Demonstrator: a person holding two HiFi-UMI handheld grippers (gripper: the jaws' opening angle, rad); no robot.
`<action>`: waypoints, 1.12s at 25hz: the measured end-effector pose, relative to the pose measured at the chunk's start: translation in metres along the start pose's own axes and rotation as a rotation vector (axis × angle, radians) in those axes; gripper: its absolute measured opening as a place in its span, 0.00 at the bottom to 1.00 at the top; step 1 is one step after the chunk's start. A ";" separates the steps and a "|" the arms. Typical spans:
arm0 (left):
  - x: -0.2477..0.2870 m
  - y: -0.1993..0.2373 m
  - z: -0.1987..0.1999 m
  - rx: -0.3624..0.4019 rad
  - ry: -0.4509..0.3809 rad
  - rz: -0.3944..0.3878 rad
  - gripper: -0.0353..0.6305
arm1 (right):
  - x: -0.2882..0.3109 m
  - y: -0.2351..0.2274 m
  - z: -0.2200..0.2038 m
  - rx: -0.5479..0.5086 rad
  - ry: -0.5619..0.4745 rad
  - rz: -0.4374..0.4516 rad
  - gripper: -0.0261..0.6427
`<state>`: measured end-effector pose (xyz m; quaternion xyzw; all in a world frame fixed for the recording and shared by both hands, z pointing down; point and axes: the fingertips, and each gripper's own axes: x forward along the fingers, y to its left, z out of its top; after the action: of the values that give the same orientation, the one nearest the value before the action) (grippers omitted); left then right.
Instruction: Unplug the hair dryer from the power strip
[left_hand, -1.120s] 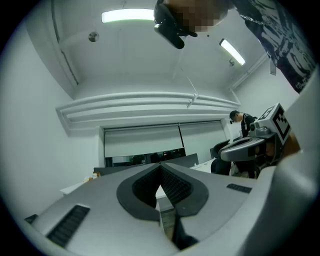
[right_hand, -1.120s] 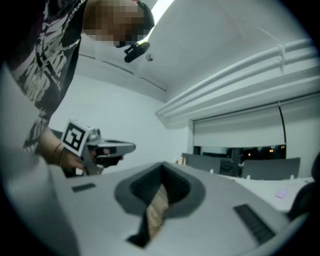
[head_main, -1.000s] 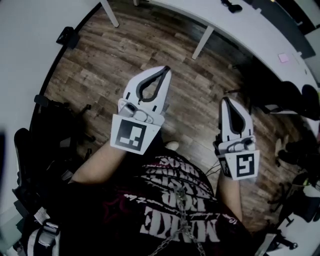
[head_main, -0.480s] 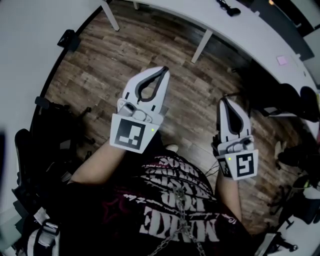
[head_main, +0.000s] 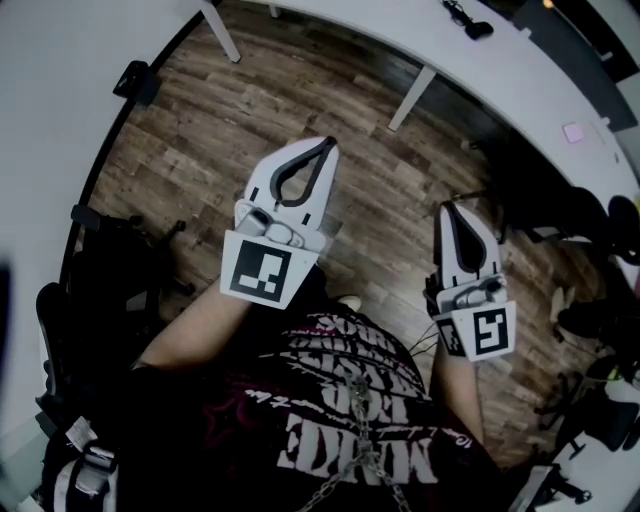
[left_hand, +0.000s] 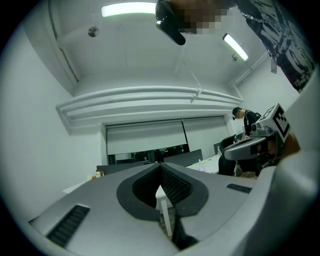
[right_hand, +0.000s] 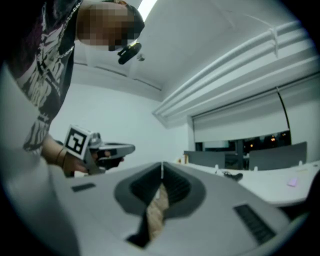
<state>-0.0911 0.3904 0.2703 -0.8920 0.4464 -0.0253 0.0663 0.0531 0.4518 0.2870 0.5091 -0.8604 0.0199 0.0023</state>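
Note:
Both grippers are held level over the wooden floor, in front of the person's chest. My left gripper is shut, its jaws meeting at the tip with nothing between them. My right gripper is shut and empty too. Each one shows in the other's view, the left gripper and the right gripper. A small black object with a cord lies on the long white desk far ahead; I cannot tell what it is. No power strip shows in any view.
White desk legs stand on the floor ahead. Black office chairs stand at the left and at the right. A pink note lies on the desk. A second white surface curves along the left.
The desk's leg and the pink note have slid right and down in the head view, and the black object shows more. Both grippers stay shut, side by side.

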 end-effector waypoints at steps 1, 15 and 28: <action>0.007 0.008 0.001 -0.005 -0.006 0.000 0.09 | 0.008 -0.001 -0.001 0.001 0.003 -0.002 0.09; 0.051 0.073 -0.014 -0.066 -0.053 -0.052 0.09 | 0.091 -0.004 0.006 -0.027 0.032 -0.036 0.09; 0.053 0.105 -0.032 -0.116 -0.035 -0.060 0.09 | 0.129 0.005 0.003 0.006 0.042 -0.040 0.09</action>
<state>-0.1459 0.2826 0.2863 -0.9077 0.4187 0.0141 0.0216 -0.0135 0.3411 0.2867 0.5255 -0.8499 0.0332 0.0193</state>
